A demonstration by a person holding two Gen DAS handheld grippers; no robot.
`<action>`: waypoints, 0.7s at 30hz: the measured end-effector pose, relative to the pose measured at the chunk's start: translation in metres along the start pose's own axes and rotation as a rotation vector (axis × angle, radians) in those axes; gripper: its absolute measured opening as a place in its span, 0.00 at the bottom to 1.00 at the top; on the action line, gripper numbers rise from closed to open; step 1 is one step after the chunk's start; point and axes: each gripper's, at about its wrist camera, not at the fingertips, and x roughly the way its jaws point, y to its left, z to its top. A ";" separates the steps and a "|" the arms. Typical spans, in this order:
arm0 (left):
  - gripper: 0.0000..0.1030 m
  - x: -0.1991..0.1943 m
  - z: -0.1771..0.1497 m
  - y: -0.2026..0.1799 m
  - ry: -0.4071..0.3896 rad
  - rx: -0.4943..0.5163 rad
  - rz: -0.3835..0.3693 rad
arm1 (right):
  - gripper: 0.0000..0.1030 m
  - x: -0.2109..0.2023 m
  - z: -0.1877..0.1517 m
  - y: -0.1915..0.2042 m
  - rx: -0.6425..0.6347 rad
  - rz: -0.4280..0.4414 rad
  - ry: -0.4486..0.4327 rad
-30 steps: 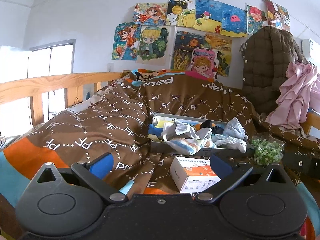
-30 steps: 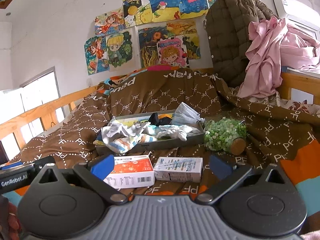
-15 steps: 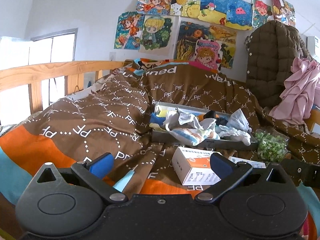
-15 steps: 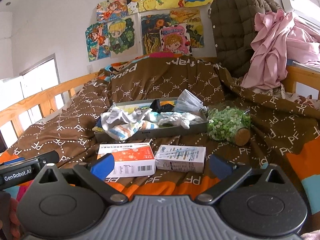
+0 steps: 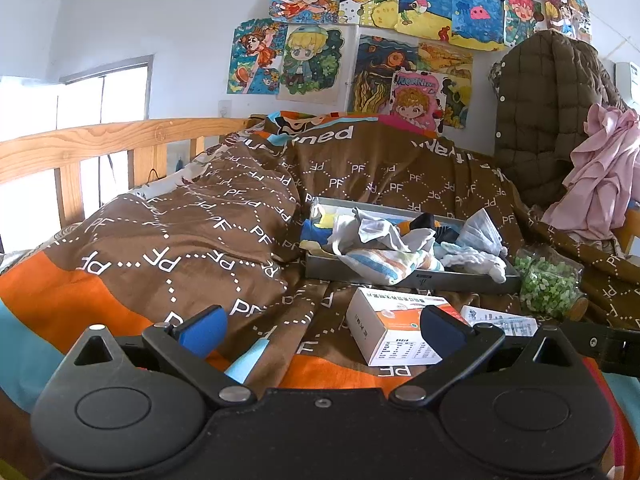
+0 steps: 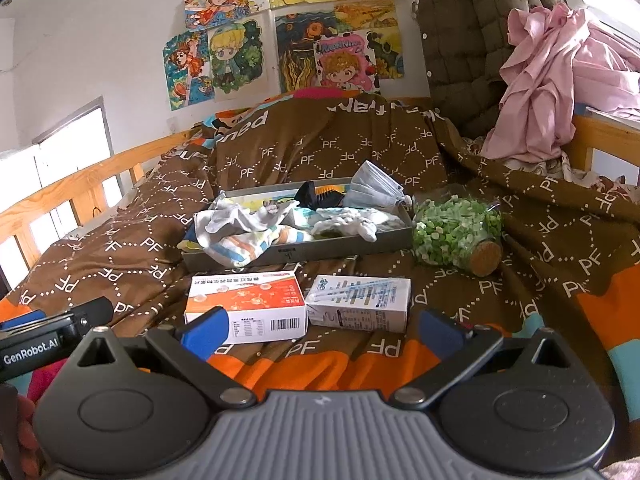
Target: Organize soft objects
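- Presently, both hand-held tools hover low over the near end of the bed; neither touches anything.
- Left gripper (image 5: 320,326): blue-padded fingers spread wide, nothing between them; orange-and-white box (image 5: 396,330) lies just beyond its right finger.
- Right gripper (image 6: 322,330): fingers likewise spread apart and empty; it faces the orange-and-white box (image 6: 246,306) and a white-and-blue box (image 6: 360,306), which lie side by side on the quilt, touching or nearly so.
- Grey tray (image 6: 320,246) sits mid-bed on the brown patterned quilt (image 6: 120,240), behind the two boxes.
- Soft items in the tray: striped cloth (image 6: 240,246) draped over its near-left rim; white knitted glove (image 6: 348,226) toward the near-right rim; dark sock (image 6: 316,196) at the far side; pale face masks (image 6: 372,190) propped at the far-right corner.
- Corked glass jar (image 6: 460,234) of green pieces lies on its side just beside the tray's right end.
- Wooden rail (image 5: 100,144) runs along the bed's left edge; brown padded coat (image 6: 472,40) and pink garment (image 6: 544,80) are heaped at the far-right corner.
- Drawings (image 5: 360,40) are fixed to the wall beyond the bed's head.
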 end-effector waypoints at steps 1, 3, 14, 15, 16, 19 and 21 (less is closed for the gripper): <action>0.99 0.000 0.000 0.000 0.000 0.000 0.001 | 1.00 0.000 0.000 0.000 -0.001 0.000 0.000; 0.99 0.000 0.000 0.000 -0.001 0.000 -0.001 | 1.00 0.000 0.000 0.000 -0.001 0.000 0.000; 0.99 0.001 0.000 0.000 -0.002 0.002 0.001 | 1.00 0.001 -0.001 0.000 -0.001 -0.001 0.003; 0.99 0.000 0.000 0.000 -0.002 0.002 0.001 | 1.00 0.001 -0.001 0.000 -0.002 -0.001 0.004; 0.99 0.000 0.000 0.000 -0.001 0.002 0.001 | 1.00 0.001 -0.002 0.000 -0.002 -0.001 0.005; 0.99 0.001 0.000 0.001 -0.001 0.002 0.002 | 1.00 0.001 -0.002 0.000 -0.001 -0.001 0.005; 0.99 0.001 0.000 0.000 -0.002 0.002 0.002 | 1.00 0.001 -0.001 0.000 -0.001 -0.001 0.005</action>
